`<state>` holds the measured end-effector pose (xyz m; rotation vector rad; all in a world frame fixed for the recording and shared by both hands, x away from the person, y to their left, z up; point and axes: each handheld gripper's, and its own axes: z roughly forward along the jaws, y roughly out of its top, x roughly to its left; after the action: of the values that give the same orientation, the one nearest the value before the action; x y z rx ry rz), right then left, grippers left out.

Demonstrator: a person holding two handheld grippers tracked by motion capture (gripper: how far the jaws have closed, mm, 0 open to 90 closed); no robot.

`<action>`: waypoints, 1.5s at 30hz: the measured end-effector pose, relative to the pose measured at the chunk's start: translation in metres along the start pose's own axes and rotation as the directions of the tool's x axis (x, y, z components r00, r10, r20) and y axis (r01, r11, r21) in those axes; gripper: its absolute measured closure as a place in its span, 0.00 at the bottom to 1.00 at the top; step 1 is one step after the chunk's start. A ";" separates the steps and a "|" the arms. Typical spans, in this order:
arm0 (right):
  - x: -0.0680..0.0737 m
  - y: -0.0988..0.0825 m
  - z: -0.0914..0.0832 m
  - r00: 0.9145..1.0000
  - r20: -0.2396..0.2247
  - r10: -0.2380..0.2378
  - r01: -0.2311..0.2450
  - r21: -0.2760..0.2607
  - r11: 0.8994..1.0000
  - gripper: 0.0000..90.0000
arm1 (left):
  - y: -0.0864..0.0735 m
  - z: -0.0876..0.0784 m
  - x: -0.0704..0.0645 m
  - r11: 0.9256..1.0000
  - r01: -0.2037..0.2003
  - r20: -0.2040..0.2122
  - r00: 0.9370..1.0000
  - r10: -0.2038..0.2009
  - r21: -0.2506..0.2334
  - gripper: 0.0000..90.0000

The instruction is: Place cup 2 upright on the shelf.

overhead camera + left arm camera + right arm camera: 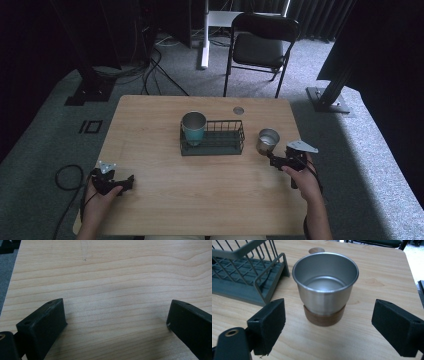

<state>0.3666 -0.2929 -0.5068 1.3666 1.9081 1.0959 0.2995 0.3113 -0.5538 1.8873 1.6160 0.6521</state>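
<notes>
Light wooden rectangular table (165, 200), grain running across; small round grommet (238, 110) set near the far edge at about 12 o'clock. Black folding chair (260, 47) on grey carpet beyond the far edge, with cables (155, 75) trailing on the floor at 11 o'clock. Dark wire rack with solid base (225, 142) at table centre; teal cup with metal rim (193, 128) standing upright in its left end, remainder of the rack bare. Short steel cup with brown base band (325, 290), upright and empty inside, on the table at 3 o'clock of the rack, just beside it but apart. Right gripper (328, 325) held low at 5 o'clock of the steel cup, jaws spread wide, cup standing just ahead of the gap and touching neither pad; rack corner near the left jaw in the right gripper view. Left gripper (116, 320) at 7 o'clock of the table, well apart from rack and cups, jaws spread wide over bare wood, nothing between them. Person's hands (100, 197) around each gripper, forearms entering from the near edge.
</notes>
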 end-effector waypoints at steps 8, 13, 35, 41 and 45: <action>0.000 0.010 0.007 1.000 0.006 0.000 0.000 -0.014 1.000 0.13 | 0.000 0.000 0.000 1.000 0.000 0.000 1.000 0.000 0.000 0.03; 0.000 0.014 0.011 1.000 0.009 -0.005 0.005 -0.017 1.000 0.13 | 0.000 0.000 0.000 1.000 0.000 0.000 1.000 0.000 0.000 0.03; 0.001 0.001 0.044 0.999 0.010 0.039 -0.039 -0.020 0.999 0.13 | 0.000 0.000 0.000 1.000 0.000 0.000 1.000 0.000 0.000 0.03; 0.001 0.000 0.050 0.999 0.011 0.047 -0.047 -0.029 0.998 0.13 | 0.000 0.000 0.000 1.000 0.000 0.000 1.000 0.000 0.000 0.03; 0.001 0.001 0.052 0.998 -0.006 0.069 -0.069 -0.045 0.997 0.13 | 0.000 0.000 0.000 1.000 0.000 0.000 1.000 0.000 0.000 0.03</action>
<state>0.4084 -0.2757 -0.5332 1.4158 1.8400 1.1693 0.2995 0.3113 -0.5538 1.8871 1.6158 0.6521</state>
